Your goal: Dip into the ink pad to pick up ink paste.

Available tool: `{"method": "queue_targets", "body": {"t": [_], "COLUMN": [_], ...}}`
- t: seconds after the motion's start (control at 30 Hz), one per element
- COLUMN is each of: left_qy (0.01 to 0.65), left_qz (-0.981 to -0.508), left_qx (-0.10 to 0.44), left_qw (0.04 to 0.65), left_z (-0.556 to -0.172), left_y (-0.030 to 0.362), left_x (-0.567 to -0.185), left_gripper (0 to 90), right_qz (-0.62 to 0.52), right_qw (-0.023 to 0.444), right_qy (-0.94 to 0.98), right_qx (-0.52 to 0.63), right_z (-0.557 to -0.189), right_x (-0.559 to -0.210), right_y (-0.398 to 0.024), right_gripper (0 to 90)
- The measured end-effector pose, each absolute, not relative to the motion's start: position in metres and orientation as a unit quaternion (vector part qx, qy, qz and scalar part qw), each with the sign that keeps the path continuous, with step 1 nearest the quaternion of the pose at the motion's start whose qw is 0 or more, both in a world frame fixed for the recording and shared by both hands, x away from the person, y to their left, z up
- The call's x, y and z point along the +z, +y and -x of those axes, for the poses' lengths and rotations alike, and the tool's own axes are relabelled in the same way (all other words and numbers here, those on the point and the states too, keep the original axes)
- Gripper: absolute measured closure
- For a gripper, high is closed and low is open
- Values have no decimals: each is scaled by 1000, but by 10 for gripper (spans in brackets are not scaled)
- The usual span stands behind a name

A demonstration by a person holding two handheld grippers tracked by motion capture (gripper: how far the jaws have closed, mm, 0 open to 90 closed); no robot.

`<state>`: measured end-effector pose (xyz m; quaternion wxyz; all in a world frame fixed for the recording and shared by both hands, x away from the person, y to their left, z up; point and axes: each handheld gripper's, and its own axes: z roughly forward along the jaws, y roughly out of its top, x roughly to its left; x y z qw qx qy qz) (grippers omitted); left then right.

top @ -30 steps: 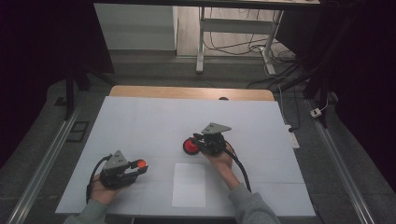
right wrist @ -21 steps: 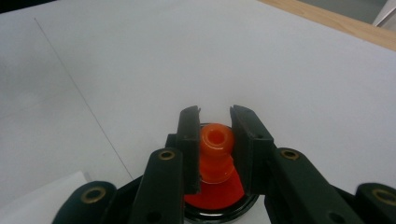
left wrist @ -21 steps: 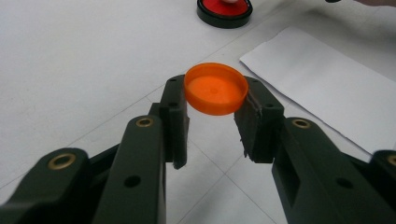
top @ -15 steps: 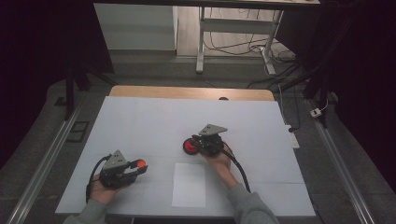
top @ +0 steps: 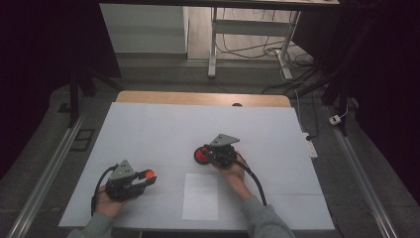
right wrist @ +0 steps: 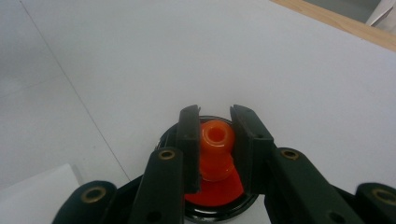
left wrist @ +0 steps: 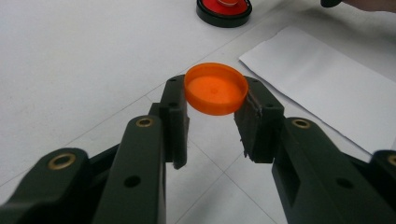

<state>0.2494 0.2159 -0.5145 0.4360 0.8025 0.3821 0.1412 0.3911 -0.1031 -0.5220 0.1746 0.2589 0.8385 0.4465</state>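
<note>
Left gripper view is showing the left gripper [left wrist: 212,114] pinching a light, stiff cap [left wrist: 215,88] by its rim above the table, while the right gripper [right wrist: 215,142] is clamping a slippery stamp [right wrist: 216,149] at its knob.

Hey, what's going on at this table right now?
A person at a white table works a gripper in each hand. The left gripper is shut on an orange cap, held by its rim. The right gripper is shut on the orange stamp, which stands in a round black ink pad with a red inside. A white sheet of paper lies between the hands.
</note>
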Motion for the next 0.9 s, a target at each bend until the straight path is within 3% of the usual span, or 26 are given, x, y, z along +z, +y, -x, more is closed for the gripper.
{"method": "queue_targets", "body": {"t": [0.9], "left_qy": [384], "left_qz": [-800], "left_qx": [144], "left_qw": [437], "left_z": [-249], "left_y": [217], "left_x": [-514], "left_gripper": [651], "right_qz": [-268], "right_qw": [161], "right_qy": [836], "right_qx": [451], "right_z": [-394], "right_x": [-522], "right_y": [-106], "right_gripper": [724]}}
